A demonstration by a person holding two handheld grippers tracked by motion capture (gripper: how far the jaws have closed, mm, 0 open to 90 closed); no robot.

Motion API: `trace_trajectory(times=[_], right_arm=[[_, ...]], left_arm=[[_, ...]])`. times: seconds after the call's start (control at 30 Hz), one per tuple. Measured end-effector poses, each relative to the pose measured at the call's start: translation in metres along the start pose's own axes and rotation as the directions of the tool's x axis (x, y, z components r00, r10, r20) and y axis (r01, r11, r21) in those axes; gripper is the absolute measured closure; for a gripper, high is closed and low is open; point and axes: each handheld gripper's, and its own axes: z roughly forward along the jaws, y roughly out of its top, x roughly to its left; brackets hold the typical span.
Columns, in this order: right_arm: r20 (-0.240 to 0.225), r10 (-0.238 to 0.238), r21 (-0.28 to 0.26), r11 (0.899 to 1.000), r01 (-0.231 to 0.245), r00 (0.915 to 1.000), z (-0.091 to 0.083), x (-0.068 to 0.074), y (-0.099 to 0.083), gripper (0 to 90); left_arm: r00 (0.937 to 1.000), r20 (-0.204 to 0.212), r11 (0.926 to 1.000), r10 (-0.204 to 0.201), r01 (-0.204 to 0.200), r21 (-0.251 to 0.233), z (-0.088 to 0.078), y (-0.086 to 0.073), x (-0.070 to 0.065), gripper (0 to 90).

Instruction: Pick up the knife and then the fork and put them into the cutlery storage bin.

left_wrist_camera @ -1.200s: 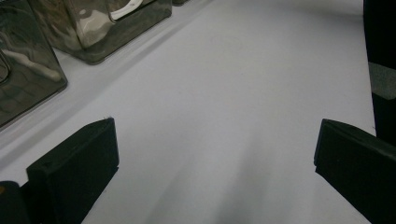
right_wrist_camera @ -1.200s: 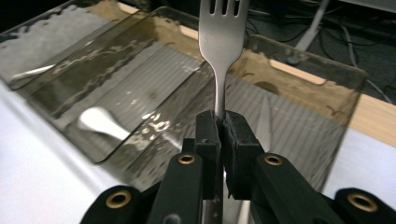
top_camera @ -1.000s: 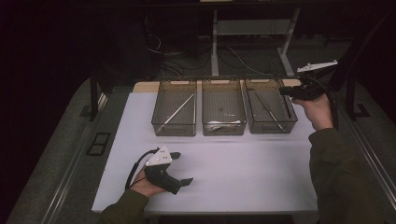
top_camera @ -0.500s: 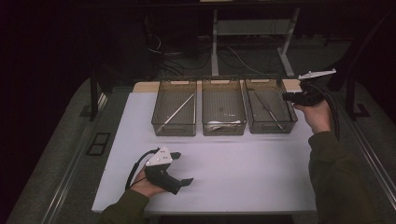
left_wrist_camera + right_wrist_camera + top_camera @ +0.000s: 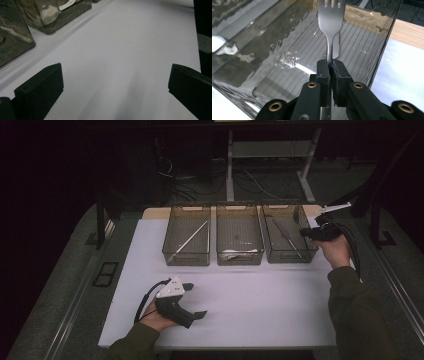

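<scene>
Three bins in row at far side of table point(image 5: 280, 320): left bin point(image 5: 186, 242), middle bin point(image 5: 239, 240), right bin point(image 5: 289, 240). Utensil lies in each. Right gripper point(image 5: 306, 233) over right bin's right edge, fork point(image 5: 330, 22) in jaws. Left gripper point(image 5: 197, 312) rests near-left on table, well apart from bins.

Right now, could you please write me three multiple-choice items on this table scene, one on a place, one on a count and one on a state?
1. Where is the fork?
A. over the right bin
B. on the white mat
C. in the left bin

2. How many bins stand in the row?
A. two
B. three
C. five

3. How are the left gripper's fingers?
A. wide apart, with nothing between
B. shut on a spoon
C. shut on the fork

Answers:
1 A, the right gripper pinches its handle above that bin.
2 B, the high view shows three side by side.
3 A, only bare mat lies between them.
</scene>
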Motion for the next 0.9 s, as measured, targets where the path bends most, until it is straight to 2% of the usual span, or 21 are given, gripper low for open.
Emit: trace_trajectory(times=[0.13, 0.53, 0.63, 0.8, 0.83, 0.9], right_arm=[[-0.006, -0.007, 0.027, 1.0, 0.007, 1.0, 0.006, 0.002, -0.002, 84.7], [0.006, -0.021, 0.059, 0.998, 0.021, 0.9998, 0.013, 0.006, 0.0, 82.6], [0.0, -0.012, 0.052, 0.999, 0.012, 0.9999, 0.013, 0.006, 0.0, 79.6], [-0.017, 0.009, 0.036, 0.999, -0.008, 0.9998, 0.013, 0.006, 0.001, 67.3], [-0.017, 0.009, 0.036, 0.999, -0.008, 0.9998, 0.013, 0.006, 0.001, 67.3], [-0.034, 0.032, 0.024, 0.999, -0.031, 0.9989, 0.011, 0.005, 0.001, 59.7]], left_arm=[[1.0, 0.001, 1.0, -0.001, 0.001, -0.001, 0.0, 0.0, 0.0, 0.0], [1.0, 0.0, 1.0, -0.001, 0.001, -0.001, 0.0, 0.0, 0.0, 0.0], [1.0, 0.0, 1.0, -0.001, 0.001, -0.001, 0.0, 0.0, 0.0, 0.0], [1.0, 0.0, 1.0, -0.002, 0.002, -0.001, 0.0, 0.0, 0.0, 0.0], [1.0, 0.0, 1.0, -0.002, 0.002, -0.001, 0.0, 0.0, 0.0, 0.0], [1.0, -0.001, 1.0, -0.001, 0.001, -0.002, 0.0, 0.0, 0.0, 0.0]])
